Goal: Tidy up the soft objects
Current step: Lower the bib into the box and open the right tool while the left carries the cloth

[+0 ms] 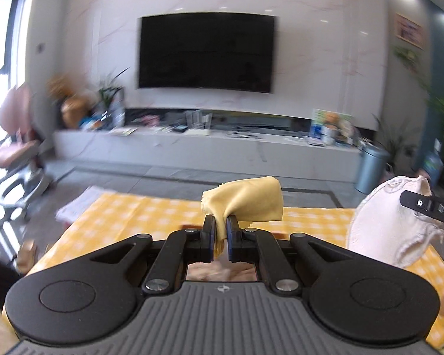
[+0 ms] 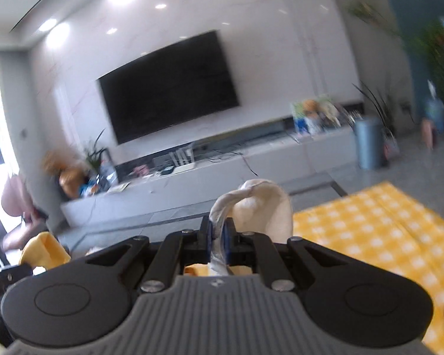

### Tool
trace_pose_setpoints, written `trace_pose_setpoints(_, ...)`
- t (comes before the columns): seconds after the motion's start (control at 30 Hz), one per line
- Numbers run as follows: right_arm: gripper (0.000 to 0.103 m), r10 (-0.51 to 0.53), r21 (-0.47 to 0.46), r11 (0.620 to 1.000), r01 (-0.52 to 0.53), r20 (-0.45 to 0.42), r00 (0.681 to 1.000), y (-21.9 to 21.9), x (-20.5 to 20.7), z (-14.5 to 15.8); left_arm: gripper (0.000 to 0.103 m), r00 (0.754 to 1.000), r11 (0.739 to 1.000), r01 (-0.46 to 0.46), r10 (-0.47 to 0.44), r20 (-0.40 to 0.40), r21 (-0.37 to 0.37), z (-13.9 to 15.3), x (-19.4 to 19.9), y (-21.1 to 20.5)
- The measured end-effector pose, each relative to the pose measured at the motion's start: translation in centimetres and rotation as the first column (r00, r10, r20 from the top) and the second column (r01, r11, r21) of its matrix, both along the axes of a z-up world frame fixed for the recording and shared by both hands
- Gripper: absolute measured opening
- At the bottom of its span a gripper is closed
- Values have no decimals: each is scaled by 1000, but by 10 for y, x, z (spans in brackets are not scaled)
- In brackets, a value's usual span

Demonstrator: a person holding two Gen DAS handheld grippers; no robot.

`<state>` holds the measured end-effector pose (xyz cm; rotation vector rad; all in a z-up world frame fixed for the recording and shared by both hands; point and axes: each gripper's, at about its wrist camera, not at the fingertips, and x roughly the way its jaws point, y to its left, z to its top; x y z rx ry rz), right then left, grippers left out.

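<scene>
Two cloths held up above the yellow checked table, one in each gripper.

The left gripper is clenched on a yellow cloth, which is bunched between the jaws and folded over above them. The right gripper is clenched on a white cloth, which rises from the jaws as a rounded fold. Both cloths are lifted clear of the table and both grippers are tilted up toward the television wall, so the table lies below and ahead of each tool. In the left wrist view the white cloth is seen at the right edge of the table, well apart from the yellow one. The next placing probably calls for a downward move. No container is seen.
</scene>
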<state>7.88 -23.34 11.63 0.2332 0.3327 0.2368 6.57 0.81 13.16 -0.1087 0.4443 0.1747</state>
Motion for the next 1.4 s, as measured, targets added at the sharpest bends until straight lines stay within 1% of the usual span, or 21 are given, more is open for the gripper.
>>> trace_pose_setpoints(0.03,6,37,-26,999,-37,6,999,16,-1,2,9,1000,1000,-18,18,-4,-12,-3,0,9)
trace_pose_setpoints(0.13,6,150,-44,988,-151,-22,988,55,6,-1,9,999,999,-38,37,-29,-12,-16,5,25)
trace_pose_setpoints(0.23,6,203,-82,975,-207,-53,978,90,22,-10,9,997,998,-60,59,-43,-33,-26,4,45)
trace_pose_setpoints(0.3,6,228,-83,968,-236,-95,969,106,41,-19,9,997,996,-66,63,-51,-56,-31,1,61)
trace_pose_setpoints(0.4,6,285,-47,954,-297,-174,943,126,72,-38,9,995,993,-75,68,-75,-93,-40,0,76)
trace_pose_setpoints(0.47,6,333,-51,935,-352,-220,917,140,93,-59,9,993,992,-77,68,-96,-100,-46,-1,81)
trace_pose_setpoints(0.53,6,333,-85,923,-375,-312,890,153,117,-87,9,993,993,-68,57,-106,-100,-51,-2,82)
trace_pose_setpoints(0.6,6,295,-142,915,-377,-401,868,160,135,-112,9,992,993,-58,46,-116,-102,-55,-4,83)
trace_pose_setpoints(0.7,6,218,-233,906,-352,-455,863,158,147,-130,9,989,995,-39,25,-145,-95,-61,-4,80)
trace_pose_setpoints(0.77,7,186,-305,886,-348,-455,871,158,147,-132,9,986,997,2,-14,-167,-72,-67,-2,74)
trace_pose_setpoints(0.83,13,183,-362,863,-351,-424,887,157,142,-131,9,986,999,46,-45,-162,4,-71,-5,62)
trace_pose_setpoints(0.87,14,195,-367,862,-349,-396,897,157,138,-128,9,986,997,64,-57,-158,38,-72,-6,56)
trace_pose_setpoints(0.9,27,217,-362,859,-361,-379,899,155,134,-126,9,984,996,82,-74,-164,45,-74,-6,53)
trace_pose_setpoints(0.93,48,241,-357,854,-377,-371,897,151,130,-123,9,980,995,100,-94,-178,29,-77,-5,52)
trace_pose_setpoints(1.0,60,269,-349,855,-384,-335,903,148,123,-112,9,971,992,128,-128,-202,-12,-81,-5,52)
trace_pose_setpoints(1.07,60,283,-340,860,-380,-301,910,141,112,-102,9,957,985,173,-172,-233,-16,-87,-4,49)
trace_pose_setpoints(1.13,63,286,-317,875,-366,-272,919,130,100,-92,9,938,975,222,-218,-271,-13,-95,-4,43)
trace_pose_setpoints(1.2,67,302,-279,887,-367,-248,920,117,87,-84,9,925,971,235,-240,-294,-52,-103,-2,40)
trace_pose_setpoints(1.33,68,326,-229,900,-371,-214,921,97,64,-79,9,887,942,300,-333,-319,-149,-114,6,33)
trace_pose_setpoints(1.4,68,335,-220,900,-377,-205,920,90,56,-80,9,869,932,321,-360,-340,-166,-119,8,29)
